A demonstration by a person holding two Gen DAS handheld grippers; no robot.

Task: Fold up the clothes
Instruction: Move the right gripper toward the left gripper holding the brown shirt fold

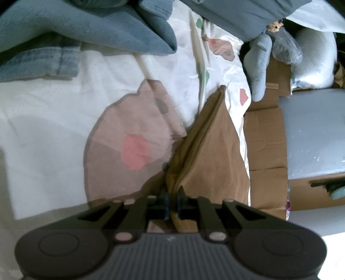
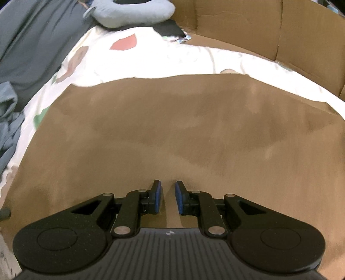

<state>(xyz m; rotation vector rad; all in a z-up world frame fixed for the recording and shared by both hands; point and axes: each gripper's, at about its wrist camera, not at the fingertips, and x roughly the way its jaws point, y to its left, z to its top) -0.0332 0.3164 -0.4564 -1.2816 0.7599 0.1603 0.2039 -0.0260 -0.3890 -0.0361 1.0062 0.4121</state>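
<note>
A brown garment (image 1: 211, 155) lies on a white bedsheet (image 1: 54, 120) printed with pink and brown patches. My left gripper (image 1: 171, 193) is shut on the garment's near edge, and the cloth rises from the pads in a raised fold running away from me. In the right wrist view the same brown garment (image 2: 183, 129) spreads flat and wide across the sheet (image 2: 151, 60). My right gripper (image 2: 168, 185) hovers low over it, its blue pads a little apart. Only flat cloth shows in the gap between them.
Blue clothes (image 1: 86, 25) and a denim piece (image 1: 38, 62) are heaped at the far left of the bed. A cardboard box (image 1: 265, 140) stands along the bed's right side, its wall (image 2: 237, 21) beyond the sheet. A grey neck pillow (image 2: 133, 13) and dark grey fabric (image 2: 32, 43) lie at the far end.
</note>
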